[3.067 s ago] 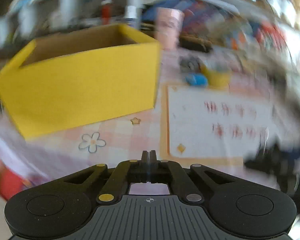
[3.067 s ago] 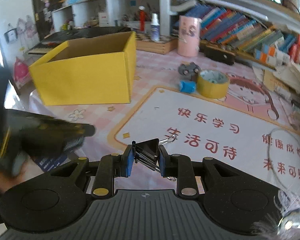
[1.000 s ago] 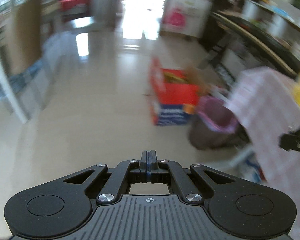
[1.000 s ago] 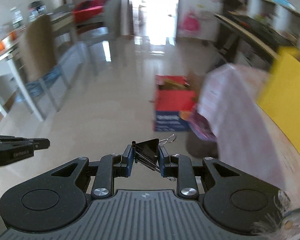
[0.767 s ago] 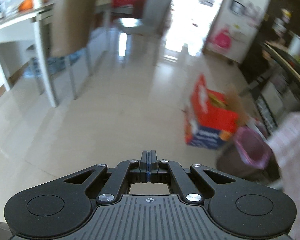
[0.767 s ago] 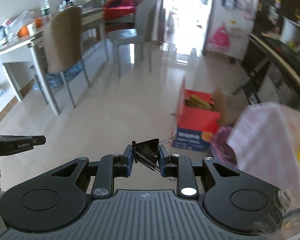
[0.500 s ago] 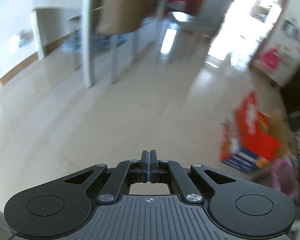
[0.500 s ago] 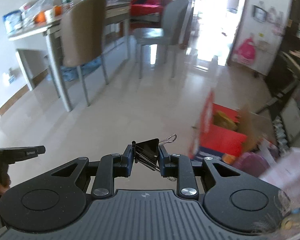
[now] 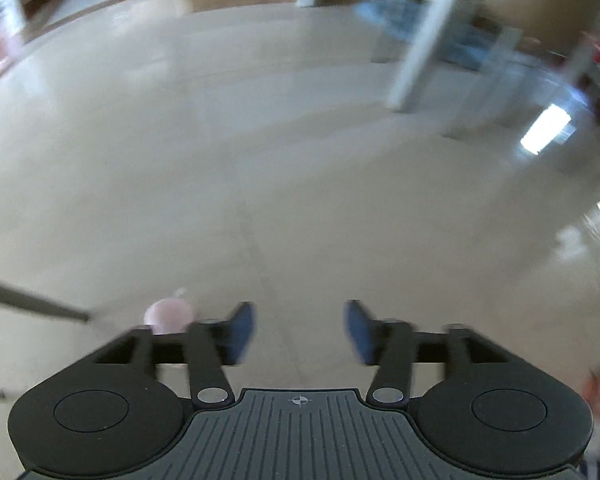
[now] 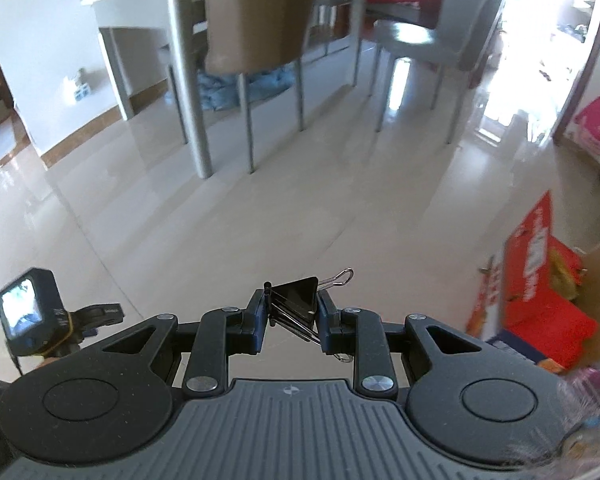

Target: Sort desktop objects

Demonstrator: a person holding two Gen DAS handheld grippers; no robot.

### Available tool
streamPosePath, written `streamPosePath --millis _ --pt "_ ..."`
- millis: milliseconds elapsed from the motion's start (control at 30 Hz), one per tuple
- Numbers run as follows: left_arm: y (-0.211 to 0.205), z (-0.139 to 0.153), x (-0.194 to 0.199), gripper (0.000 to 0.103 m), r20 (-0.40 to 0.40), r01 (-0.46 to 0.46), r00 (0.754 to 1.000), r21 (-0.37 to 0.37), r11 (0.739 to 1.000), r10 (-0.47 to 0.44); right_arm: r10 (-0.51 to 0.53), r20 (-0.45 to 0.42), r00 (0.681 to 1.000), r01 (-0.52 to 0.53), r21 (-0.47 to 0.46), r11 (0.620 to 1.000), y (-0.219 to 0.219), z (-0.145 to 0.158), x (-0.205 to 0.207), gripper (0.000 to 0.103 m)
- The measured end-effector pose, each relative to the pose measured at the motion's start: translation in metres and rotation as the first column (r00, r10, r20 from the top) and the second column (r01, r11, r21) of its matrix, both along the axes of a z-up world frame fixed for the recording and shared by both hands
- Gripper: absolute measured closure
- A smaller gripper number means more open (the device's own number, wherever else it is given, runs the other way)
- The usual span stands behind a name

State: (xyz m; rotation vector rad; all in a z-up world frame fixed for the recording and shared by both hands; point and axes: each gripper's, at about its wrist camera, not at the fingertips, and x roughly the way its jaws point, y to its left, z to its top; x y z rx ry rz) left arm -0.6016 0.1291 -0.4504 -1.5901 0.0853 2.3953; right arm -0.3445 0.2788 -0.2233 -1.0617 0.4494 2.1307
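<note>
Jaws of the left gripper spread apart, having just been opening, with nothing between the blue pads; only bare, blurred floor seen through the gap. Jaws of the right gripper pressed in on a black binder clip, pinched by its two flat sides, with its silver wire handles sticking out to upper right and lower right. Clip held in the air above a glossy pale tiled floor, touching nothing but the pads. Both grippers pointed downward at the floor, away from any work surface. In the right wrist view: a grey-legged dining table at top, a brown-backed chair before it, a grey chair to its right, blue bundles under the table. Red cardboard box with open flaps on the floor at right edge, pink bag hanging near a bright doorway. Left gripper's rear seen at lower left of that view, carrying a small lit camera screen. In the left wrist view: heavy motion blur, a pale pinkish object just beyond the left finger, not identifiable; table or chair legs smeared at upper right.
</note>
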Motion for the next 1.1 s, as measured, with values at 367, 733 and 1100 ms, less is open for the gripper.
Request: streamPosePath --millis 367,733,1100 --pt "-0.060 -0.153 -0.058 0.030 0.054 -0.276 0.954 -0.216 0.937 0.294 0.030 0.088 0.996 -0.025 -0.053 0.998 0.022 -0.075 -0.034 0.080" --pt "-0.084 -0.253 -0.087 0.018 0.119 -0.275 0.942 -0.267 0.924 0.315 0.078 0.164 0.983 -0.063 -0.093 0.994 0.027 -0.130 -0.048 0.080" --pt "-0.080 -0.293 -0.095 0.044 0.184 -0.230 0.937 -0.317 0.920 0.298 0.053 0.151 0.987 -0.038 -0.102 0.994 0.028 -0.152 -0.037 0.080"
